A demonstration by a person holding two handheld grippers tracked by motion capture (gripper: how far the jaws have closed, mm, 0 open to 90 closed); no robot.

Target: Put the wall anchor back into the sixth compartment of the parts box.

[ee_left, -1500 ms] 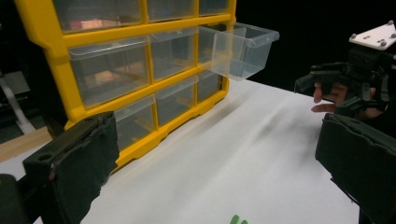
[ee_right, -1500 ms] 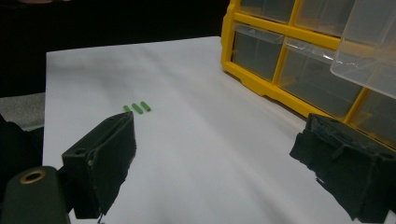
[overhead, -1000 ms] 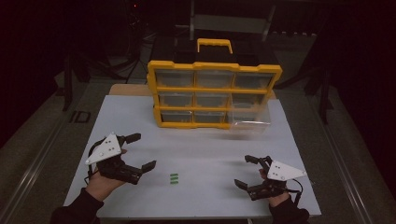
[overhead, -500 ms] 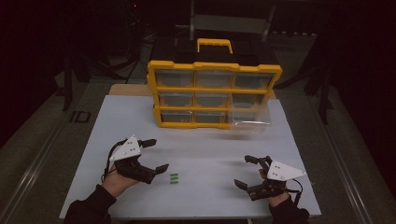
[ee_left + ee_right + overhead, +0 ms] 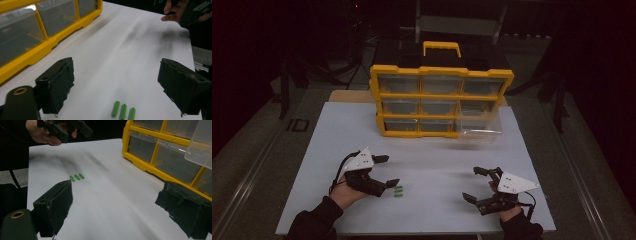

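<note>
1. Nearest me, the left gripper (image 5: 386, 171) hangs low over the white table (image 5: 432, 150), at about 7 o'clock on the sheet in the high view. Its jaws are spread, though they have just been closing a little, with nothing pinched between them.
2. Three green pegs (image 5: 398, 191) lie side by side on the table, touching or nearly so, just off the tip of that gripper's lower jaw, at its 3 o'clock. In the left gripper view the pegs (image 5: 123, 112) sit at 6 o'clock, between the two jaws but clear of both pads.
3. The right gripper (image 5: 476, 184) is at about 5 o'clock on the table, well apart from the pegs, jaws spread wide and empty. From its own view the pegs (image 5: 76, 177) lie at 11 o'clock, with the left hand (image 5: 43, 132) above them.
4. Farther off, at 12 o'clock, stands the yellow organiser (image 5: 442, 95) with clear drawers and a handle on top.
5. A clear bin (image 5: 481, 127) juts out from the organiser's lower right corner.
</note>
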